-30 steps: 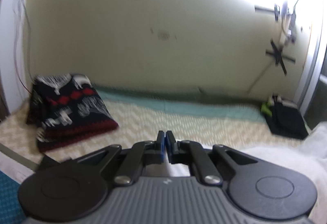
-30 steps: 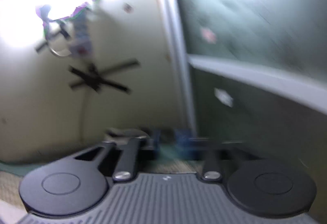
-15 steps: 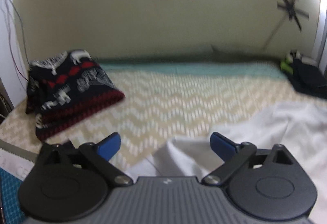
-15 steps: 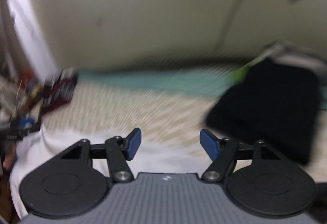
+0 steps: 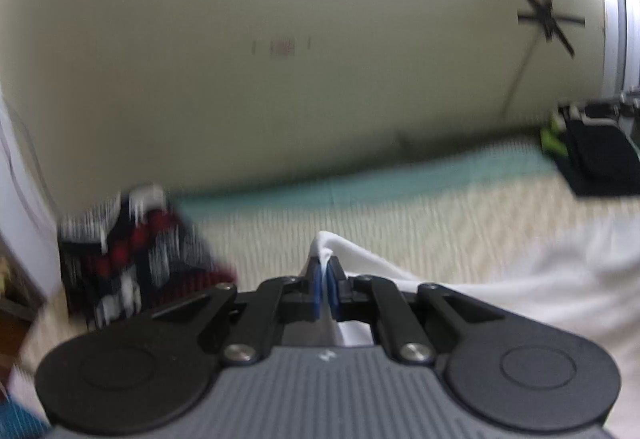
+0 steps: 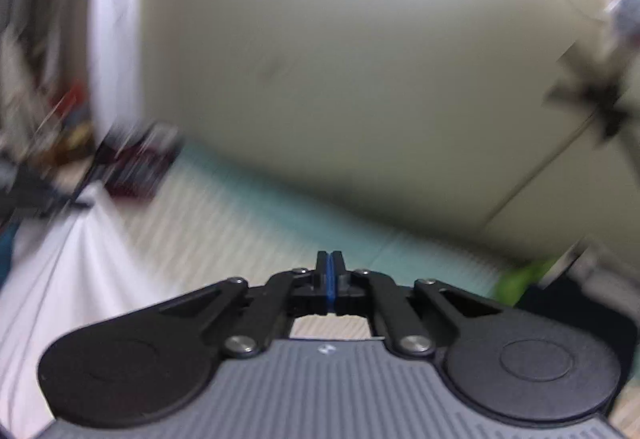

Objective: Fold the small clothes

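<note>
A white garment [image 5: 500,271] lies spread on the chevron bed cover [image 5: 272,235]. My left gripper [image 5: 325,267] is shut on a fold of its edge, and a white peak of cloth sticks up past the blue pads. In the right wrist view the same white garment [image 6: 72,271] stretches off to the left. My right gripper [image 6: 330,263] is shut, its pads pressed together with no cloth showing between them; it hovers over bare cover beside the garment. Both views are blurred by motion.
A folded dark sweater with red and white patterns [image 5: 132,259] sits at the left end of the bed, also the sweater [image 6: 136,167] far left. A black folded garment [image 5: 600,167] with a green item lies at the right end. A pale wall runs behind.
The left gripper opened over the white garment's edge and has shut on it, lifting a peak. The right gripper swung from the wall to the bed and went from open to shut.
</note>
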A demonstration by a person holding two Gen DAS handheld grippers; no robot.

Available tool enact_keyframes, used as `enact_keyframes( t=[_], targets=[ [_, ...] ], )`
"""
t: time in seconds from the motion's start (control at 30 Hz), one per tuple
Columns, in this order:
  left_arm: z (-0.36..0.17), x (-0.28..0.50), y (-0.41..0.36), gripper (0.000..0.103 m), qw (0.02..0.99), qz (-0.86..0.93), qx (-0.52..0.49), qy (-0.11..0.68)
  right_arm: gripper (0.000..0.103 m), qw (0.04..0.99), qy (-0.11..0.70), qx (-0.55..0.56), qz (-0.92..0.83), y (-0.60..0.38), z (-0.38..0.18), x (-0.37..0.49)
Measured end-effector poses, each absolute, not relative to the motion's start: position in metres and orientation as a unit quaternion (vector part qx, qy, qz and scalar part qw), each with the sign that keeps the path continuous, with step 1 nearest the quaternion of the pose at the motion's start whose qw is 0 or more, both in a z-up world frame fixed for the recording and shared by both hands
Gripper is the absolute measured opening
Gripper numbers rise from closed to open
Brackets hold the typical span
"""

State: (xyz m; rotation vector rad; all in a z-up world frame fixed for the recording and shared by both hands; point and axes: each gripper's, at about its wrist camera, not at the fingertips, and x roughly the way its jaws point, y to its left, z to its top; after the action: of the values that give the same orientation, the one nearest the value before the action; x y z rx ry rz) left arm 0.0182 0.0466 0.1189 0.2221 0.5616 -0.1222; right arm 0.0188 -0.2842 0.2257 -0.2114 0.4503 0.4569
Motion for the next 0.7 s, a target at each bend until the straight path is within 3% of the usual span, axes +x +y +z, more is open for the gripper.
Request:
enact_keyframes(
  t=[0.07,0.13,0.17,0.2,0.23,0.6,0.7],
  targets=[
    [0.141,0.035,0.036,0.004,0.959,-0.06,0.12,0.248,0.0,0.949,0.215,-0.068,0.221,-0.291,0.248,0.044],
    [0.155,0.045,0.031,0.004,0.964,-0.065,0.12,0.23,0.003,0.93,0.26,-0.027,0.257,-0.295,0.253,0.066],
    [0.159,0.048,0.03,0.004,0.965,-0.069,0.119,0.224,0.039,0.919,0.282,-0.026,0.273,-0.294,0.247,0.071],
    [0.162,0.049,0.03,0.004,0.965,-0.073,0.117,0.221,0.067,0.909,0.302,-0.037,0.284,-0.289,0.236,0.073],
    [0.162,0.05,0.031,0.004,0.966,-0.077,0.115,0.22,0.085,0.9,0.314,-0.058,0.296,-0.283,0.22,0.071],
    [0.136,0.036,0.051,0.004,0.957,-0.077,0.105,0.258,0.08,0.812,0.426,-0.128,0.378,-0.267,0.12,0.06],
    [0.127,0.025,0.049,0.004,0.955,-0.075,0.113,0.265,0.086,0.805,0.417,-0.156,0.394,-0.259,0.11,0.042]
  ],
)
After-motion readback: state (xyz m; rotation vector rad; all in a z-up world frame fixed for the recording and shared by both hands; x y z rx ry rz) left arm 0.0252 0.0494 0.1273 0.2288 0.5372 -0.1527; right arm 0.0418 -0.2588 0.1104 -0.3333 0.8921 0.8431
